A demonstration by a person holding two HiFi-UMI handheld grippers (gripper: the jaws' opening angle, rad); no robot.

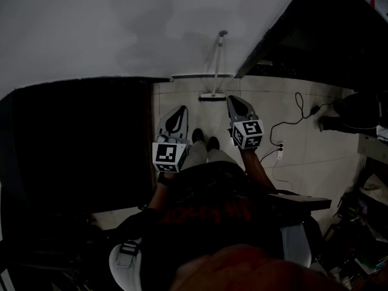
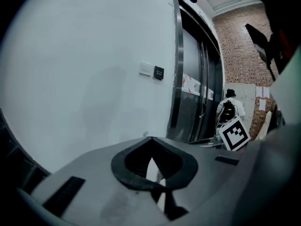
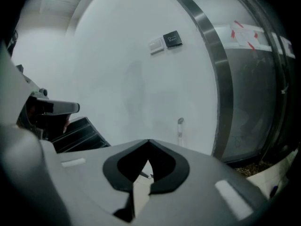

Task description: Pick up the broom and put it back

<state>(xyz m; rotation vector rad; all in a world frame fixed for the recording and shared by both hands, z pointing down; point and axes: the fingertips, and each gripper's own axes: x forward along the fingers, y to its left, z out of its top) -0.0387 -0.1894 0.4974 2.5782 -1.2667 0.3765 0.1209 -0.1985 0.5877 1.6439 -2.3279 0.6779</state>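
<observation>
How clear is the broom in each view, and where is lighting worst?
Head view: dim, lower left nearly black, yet the broom against the wall reads fine. Right gripper view: bright wall, fisheye bends the door frame; only the broom's handle top shows. Left gripper view: same fisheye, dark corners, broom not clearly made out.

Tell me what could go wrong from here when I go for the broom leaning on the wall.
1. The broom only leans on the wall. The left gripper and the right gripper both have their jaws together, so a nudge with closed tips could tip it over.
2. A cable and a power strip lie on the floor to your right; a step that way may snag them.
</observation>
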